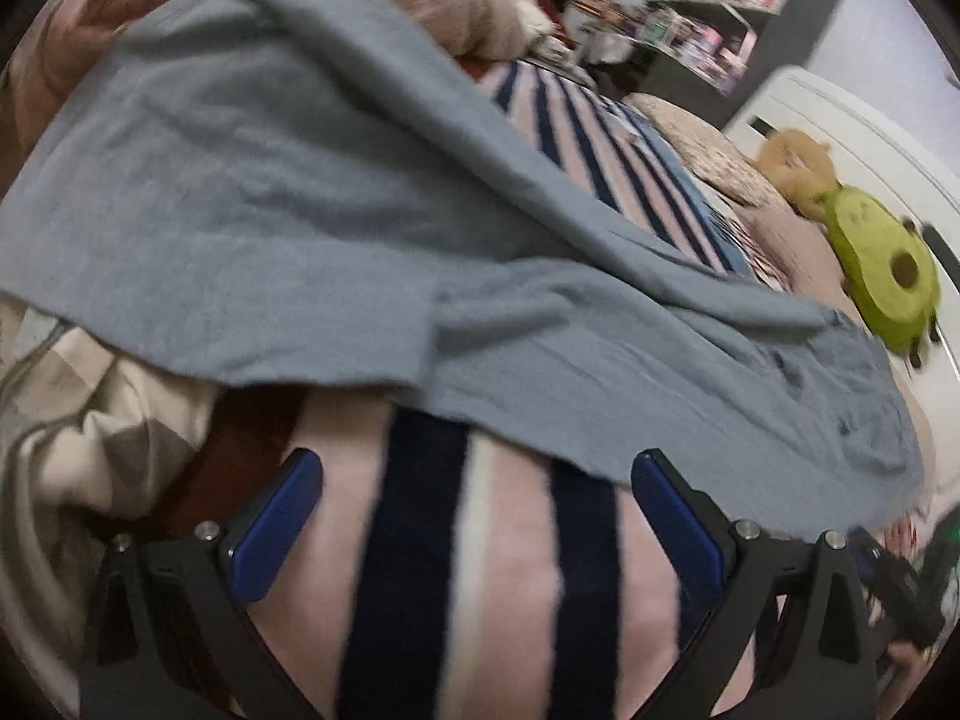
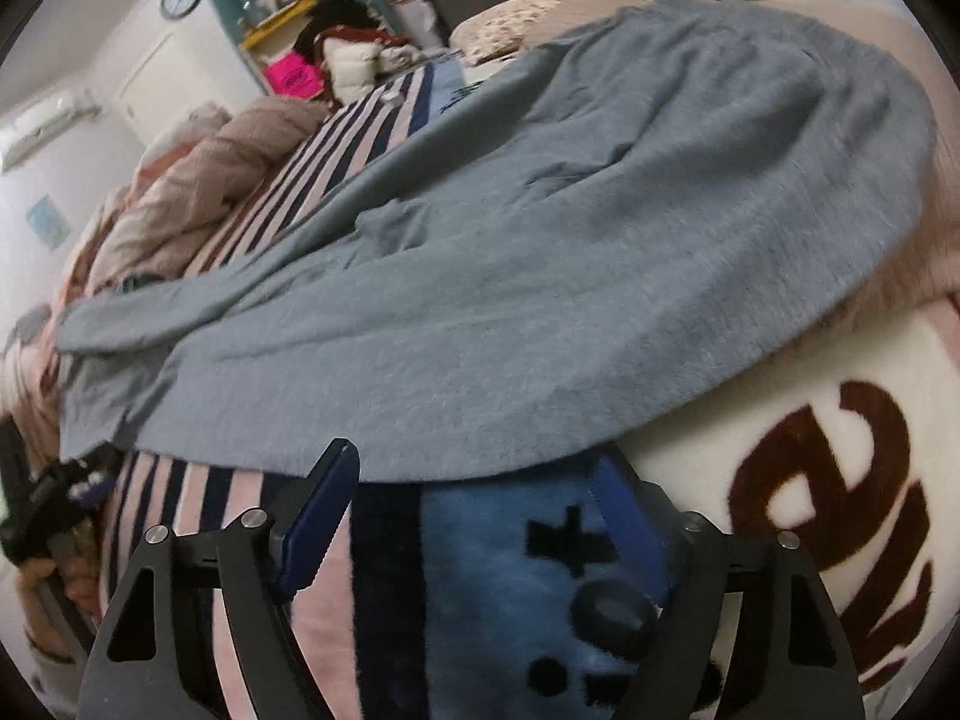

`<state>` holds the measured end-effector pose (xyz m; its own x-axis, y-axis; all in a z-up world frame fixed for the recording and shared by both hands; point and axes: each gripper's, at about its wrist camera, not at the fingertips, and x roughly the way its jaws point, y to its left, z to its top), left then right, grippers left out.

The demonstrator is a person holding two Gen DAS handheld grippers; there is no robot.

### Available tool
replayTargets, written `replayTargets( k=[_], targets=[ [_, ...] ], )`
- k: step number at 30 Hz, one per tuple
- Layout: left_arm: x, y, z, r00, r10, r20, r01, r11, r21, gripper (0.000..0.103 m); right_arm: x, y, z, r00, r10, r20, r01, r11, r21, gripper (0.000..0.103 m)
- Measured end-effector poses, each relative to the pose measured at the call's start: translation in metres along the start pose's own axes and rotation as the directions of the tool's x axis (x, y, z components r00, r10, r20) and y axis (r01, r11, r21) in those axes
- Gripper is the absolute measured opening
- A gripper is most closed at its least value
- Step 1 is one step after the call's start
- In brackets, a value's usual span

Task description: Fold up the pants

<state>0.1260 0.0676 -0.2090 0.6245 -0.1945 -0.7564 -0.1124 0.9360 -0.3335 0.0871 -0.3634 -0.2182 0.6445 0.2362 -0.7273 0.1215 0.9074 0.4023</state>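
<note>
Grey-blue pants [image 1: 336,228] lie spread across a pink-and-navy striped blanket [image 1: 516,588] on a bed. In the right wrist view the pants [image 2: 540,276] fill the middle, with their near edge just ahead of the fingers. My left gripper [image 1: 477,480] is open and empty, hovering over the striped blanket just short of the pants' near hem. My right gripper [image 2: 480,474] is open and empty, its fingertips at the pants' near edge; the right fingertip partly slips under the cloth.
A green avocado plush [image 1: 882,264] and a brown plush [image 1: 792,162] lie at the bed's far side. A beige quilt [image 2: 198,192] is bunched behind the pants. Shelves [image 1: 720,18] stand beyond. A cream blanket with brown letters [image 2: 840,480] lies at right.
</note>
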Motion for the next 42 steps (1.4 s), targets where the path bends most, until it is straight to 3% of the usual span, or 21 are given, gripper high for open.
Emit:
replayTargets(
  k=[4,7,9,11,12,14,17,25,30,36,42],
  targets=[
    [0.003,0.014,0.014,0.999,0.014,0.046,-0.011,0.998,-0.065,0.097,-0.004,-0.002,0.006,0.996,-0.079,0.039,0.078,0.997,0.011,0.075],
    [0.004,0.025,0.024,0.997,0.033,0.077,-0.024,0.994,-0.108,0.083,-0.003,-0.01,0.01,0.997,-0.063,0.041,0.062,0.998,0.025,0.074],
    [0.001,0.028,0.029,0.994,0.041,0.102,-0.027,0.992,-0.127,0.072,-0.003,-0.014,0.015,0.997,-0.062,0.049,0.06,0.998,0.033,0.067],
    [-0.002,0.029,0.035,0.992,0.042,0.122,-0.027,0.992,-0.125,0.061,-0.002,-0.014,0.024,0.995,-0.073,0.061,0.071,0.997,0.043,0.044],
    [-0.003,0.031,0.036,0.99,0.051,0.129,-0.036,0.992,-0.122,0.045,-0.002,-0.015,0.028,0.995,-0.077,0.068,0.073,0.996,0.049,0.039],
    [-0.005,0.031,0.042,0.986,0.086,0.144,-0.071,0.992,-0.106,0.02,-0.003,-0.016,0.036,0.994,-0.079,0.074,0.076,0.996,0.047,0.02],
    [-0.013,0.034,0.051,0.98,0.092,0.174,-0.077,0.993,-0.09,0.004,-0.004,-0.013,0.046,0.994,-0.07,0.086,0.069,0.997,0.024,0.009],
    [-0.063,0.018,0.075,0.954,0.089,0.288,-0.097,0.995,0.012,0.001,-0.028,0.007,0.079,0.988,-0.006,0.156,0.015,0.999,-0.052,0.004],
    [-0.079,0.006,0.101,0.949,0.069,0.308,-0.093,0.994,0.065,0.001,-0.033,0.023,0.118,0.983,0.022,0.181,0.001,0.992,-0.123,0.003],
    [-0.065,-0.006,0.147,0.954,0.093,0.285,-0.127,0.987,0.101,0.001,-0.018,0.04,0.168,0.985,0.0,0.171,0.036,0.978,-0.203,0.003],
    [-0.016,-0.008,0.196,0.96,0.15,0.236,-0.176,0.98,0.094,0.001,0.025,0.047,0.219,0.988,-0.078,0.135,0.112,0.955,-0.273,0.003]
  ],
)
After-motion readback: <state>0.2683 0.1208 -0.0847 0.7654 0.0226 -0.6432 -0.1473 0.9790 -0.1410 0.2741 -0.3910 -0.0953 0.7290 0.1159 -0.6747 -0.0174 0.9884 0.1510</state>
